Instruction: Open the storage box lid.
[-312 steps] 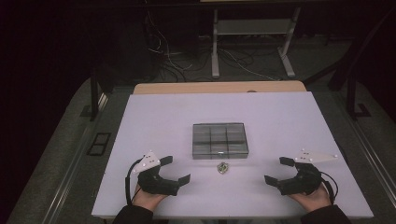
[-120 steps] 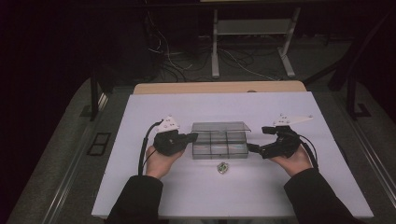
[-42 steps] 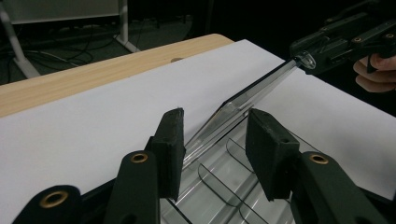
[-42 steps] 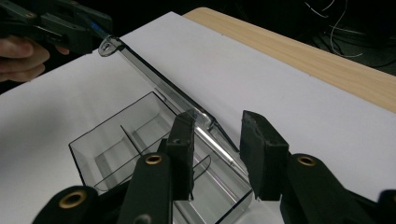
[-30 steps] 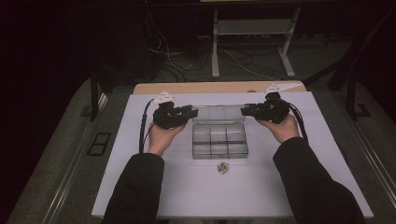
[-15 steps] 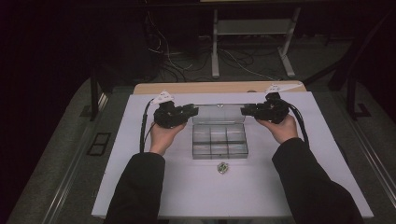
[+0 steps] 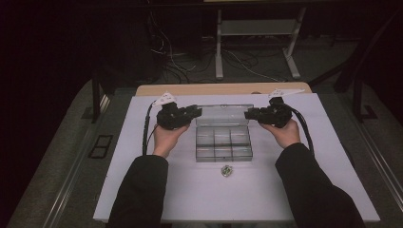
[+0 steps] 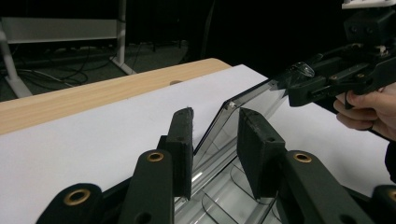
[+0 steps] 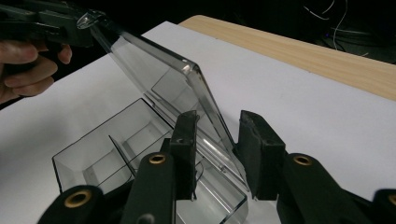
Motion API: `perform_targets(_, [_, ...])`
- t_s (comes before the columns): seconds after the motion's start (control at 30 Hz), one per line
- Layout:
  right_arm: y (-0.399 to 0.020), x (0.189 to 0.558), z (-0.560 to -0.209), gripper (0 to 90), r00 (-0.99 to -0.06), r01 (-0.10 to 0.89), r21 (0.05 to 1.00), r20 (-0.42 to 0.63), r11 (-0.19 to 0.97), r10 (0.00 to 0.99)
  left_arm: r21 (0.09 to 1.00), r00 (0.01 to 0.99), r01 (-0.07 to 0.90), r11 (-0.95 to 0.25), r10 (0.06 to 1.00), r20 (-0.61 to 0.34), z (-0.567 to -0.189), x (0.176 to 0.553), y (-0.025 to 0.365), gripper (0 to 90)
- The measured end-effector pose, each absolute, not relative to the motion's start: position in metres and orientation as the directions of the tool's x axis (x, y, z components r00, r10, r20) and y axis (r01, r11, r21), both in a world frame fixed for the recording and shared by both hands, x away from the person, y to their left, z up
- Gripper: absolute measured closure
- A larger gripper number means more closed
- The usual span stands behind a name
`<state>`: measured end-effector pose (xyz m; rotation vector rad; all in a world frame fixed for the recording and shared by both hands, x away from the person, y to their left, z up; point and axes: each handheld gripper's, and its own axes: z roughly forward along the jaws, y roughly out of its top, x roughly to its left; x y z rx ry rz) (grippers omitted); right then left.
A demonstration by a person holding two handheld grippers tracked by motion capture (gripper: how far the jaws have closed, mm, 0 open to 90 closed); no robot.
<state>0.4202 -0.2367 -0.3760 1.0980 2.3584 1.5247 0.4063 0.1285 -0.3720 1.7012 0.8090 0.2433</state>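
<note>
A clear plastic compartment box (image 7: 223, 145) lies at the middle of the white table, and its lid (image 7: 224, 114) is tilted up toward the far side. My left gripper (image 7: 197, 112) sits at the lid's left end and my right gripper (image 7: 248, 114) at its right end. In the left gripper view the lid's edge (image 8: 247, 105) runs between my left gripper's (image 8: 215, 126) jaws with a gap on each side. The right gripper view shows the lid (image 9: 154, 70) passing between my right gripper's (image 9: 217, 128) jaws above the empty compartments (image 9: 93, 158). Both grippers are open.
A small metal object (image 7: 226, 170) lies on the table just in front of the box. A wooden strip (image 7: 223, 89) runs along the table's far edge, with a metal stand (image 7: 256, 33) and cables on the floor beyond. White surface (image 7: 332, 156) lies to either side of the box.
Both grippers came from the table's near edge to the box's ends, then moved toward the far side as the lid swung up. Over the last second nothing has visibly moved.
</note>
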Motion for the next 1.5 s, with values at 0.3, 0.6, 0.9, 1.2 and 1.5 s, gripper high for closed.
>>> perform_targets(0.3, [-0.237,0.424,-0.379,68.9,-0.728,0.49,0.846,0.267,0.208,0.631,0.907,0.715,0.42,-0.046,0.632,-0.299,-0.383,0.415,0.127,63.3])
perform_targets(0.6, [-0.236,0.428,-0.382,69.5,-0.722,0.489,0.85,0.269,0.195,0.637,0.899,0.692,0.437,0.003,0.637,-0.339,-0.396,0.42,0.125,62.7])
perform_targets(0.9, [-0.237,0.433,-0.387,70.1,-0.72,0.49,0.85,0.27,0.193,0.639,0.899,0.682,0.436,0.036,0.639,-0.357,-0.402,0.423,0.126,65.3])
perform_targets(1.2, [-0.238,0.438,-0.395,70.3,-0.714,0.509,0.845,0.308,0.163,0.629,0.9,0.677,0.433,0.054,0.64,-0.364,-0.404,0.426,0.126,68.0])
perform_targets(1.5, [-0.237,0.442,-0.405,70.9,-0.701,0.532,0.835,0.34,0.142,0.627,0.903,0.673,0.429,0.04,0.652,-0.349,-0.408,0.429,0.126,68.8])
